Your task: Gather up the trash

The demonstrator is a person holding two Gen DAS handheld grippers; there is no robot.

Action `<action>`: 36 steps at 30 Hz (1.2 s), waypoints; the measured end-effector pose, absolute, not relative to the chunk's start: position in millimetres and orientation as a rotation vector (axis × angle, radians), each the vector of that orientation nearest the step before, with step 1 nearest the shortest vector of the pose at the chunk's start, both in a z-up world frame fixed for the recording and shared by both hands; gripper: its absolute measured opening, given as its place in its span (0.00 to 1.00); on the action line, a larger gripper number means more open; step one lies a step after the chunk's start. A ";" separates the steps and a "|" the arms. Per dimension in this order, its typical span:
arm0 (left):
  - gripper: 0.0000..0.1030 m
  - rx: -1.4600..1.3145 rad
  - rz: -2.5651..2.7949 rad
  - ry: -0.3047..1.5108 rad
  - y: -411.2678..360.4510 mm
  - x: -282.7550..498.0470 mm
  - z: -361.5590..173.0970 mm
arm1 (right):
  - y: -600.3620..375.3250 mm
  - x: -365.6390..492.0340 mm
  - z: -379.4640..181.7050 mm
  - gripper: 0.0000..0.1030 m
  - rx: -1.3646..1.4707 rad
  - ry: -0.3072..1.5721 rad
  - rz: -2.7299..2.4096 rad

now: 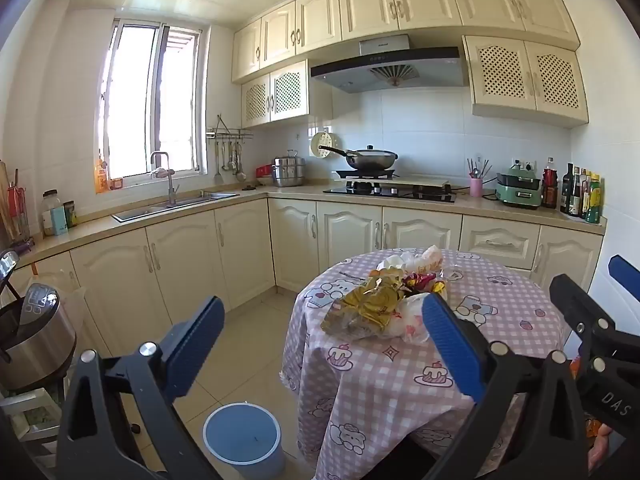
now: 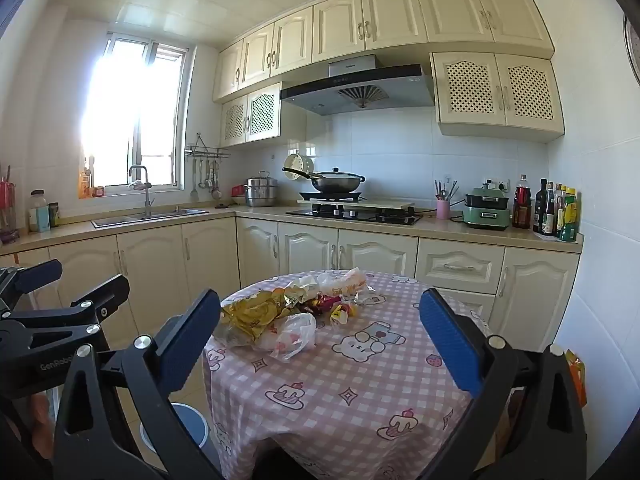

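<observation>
A heap of trash lies on a round table with a pink checked cloth (image 1: 500, 320) (image 2: 360, 380): a crumpled gold wrapper (image 1: 368, 308) (image 2: 252, 314), a clear plastic bag (image 1: 408, 320) (image 2: 292, 334), small red and yellow wrappers (image 1: 420, 282) (image 2: 332, 306) and a white bag with orange print (image 1: 428, 260) (image 2: 344, 282). A blue bin (image 1: 242, 438) (image 2: 188, 426) stands on the floor left of the table. My left gripper (image 1: 320, 344) is open and empty, short of the heap. My right gripper (image 2: 320, 344) is open and empty above the near side of the table.
Cream cabinets and a counter run along the back, with a sink (image 1: 176, 204), a wok on the hob (image 1: 372, 160), a green appliance (image 1: 518, 192) and bottles (image 1: 580, 196). A rice cooker (image 1: 32, 336) stands at the left on a low shelf.
</observation>
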State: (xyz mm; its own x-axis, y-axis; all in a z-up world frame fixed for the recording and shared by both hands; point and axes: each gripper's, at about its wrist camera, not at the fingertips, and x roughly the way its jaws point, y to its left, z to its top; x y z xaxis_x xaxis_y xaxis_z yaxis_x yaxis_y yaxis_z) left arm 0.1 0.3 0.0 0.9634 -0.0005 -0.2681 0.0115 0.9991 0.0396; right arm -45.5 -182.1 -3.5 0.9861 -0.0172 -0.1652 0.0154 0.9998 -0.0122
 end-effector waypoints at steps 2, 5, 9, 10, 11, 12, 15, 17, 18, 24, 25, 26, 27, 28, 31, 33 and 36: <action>0.94 0.042 -0.005 0.272 0.4 0.2 -0.1 | -182.5 -45.7 -3.6 0.93 -0.010 0.164 -0.015; 0.94 0.040 -0.004 0.271 1.0 0.0 -0.4 | -183.8 -46.2 -3.1 0.93 -0.007 0.164 -0.015; 0.94 0.042 -0.005 0.272 0.3 0.1 0.2 | -179.6 -44.4 -4.5 0.93 -0.008 0.166 -0.012; 0.94 0.042 -0.005 0.272 0.3 0.2 0.1 | -179.4 -44.6 -4.4 0.93 -0.008 0.167 -0.011; 0.94 0.041 -0.005 0.272 0.2 0.0 0.1 | -179.3 -44.8 -4.3 0.93 -0.009 0.166 -0.012; 0.94 0.041 -0.005 0.271 0.0 -0.1 0.1 | -179.2 -45.0 -4.2 0.93 -0.010 0.166 -0.012; 0.94 0.042 -0.005 0.273 0.6 0.3 0.3 | -176.7 -43.8 -3.5 0.93 -0.010 0.168 -0.011; 0.94 0.039 -0.004 0.273 0.8 0.4 0.2 | -175.9 -43.1 -4.0 0.93 -0.015 0.169 -0.010; 0.94 0.039 -0.004 0.274 0.8 0.4 0.2 | -176.5 -43.4 -4.0 0.93 -0.015 0.169 -0.010; 0.94 0.039 -0.004 0.274 0.9 0.5 0.2 | -177.4 -40.8 -4.9 0.93 -0.019 0.172 -0.005; 0.94 0.039 -0.004 0.274 1.0 0.5 0.2 | -177.9 -41.2 -4.9 0.93 -0.019 0.172 -0.003; 0.94 0.039 -0.004 0.274 2.0 2.6 -0.9 | -178.0 -40.9 -4.9 0.93 -0.019 0.172 -0.004; 0.94 0.038 -0.004 0.274 2.0 2.6 -0.9 | -177.7 -40.8 -4.9 0.93 -0.019 0.172 -0.004; 0.94 0.038 -0.005 0.274 2.1 2.7 -0.9 | -177.7 -41.0 -5.2 0.93 -0.019 0.171 -0.004; 0.94 0.038 -0.004 0.274 2.1 2.8 -0.9 | -177.0 -40.8 -6.0 0.93 -0.021 0.170 -0.005; 0.94 0.038 -0.004 0.275 2.0 2.6 -0.8 | -176.6 -40.8 -7.1 0.93 -0.021 0.170 -0.007; 0.94 0.038 -0.005 0.276 2.3 3.4 -1.0 | -175.8 -39.7 -9.1 0.93 -0.022 0.171 -0.009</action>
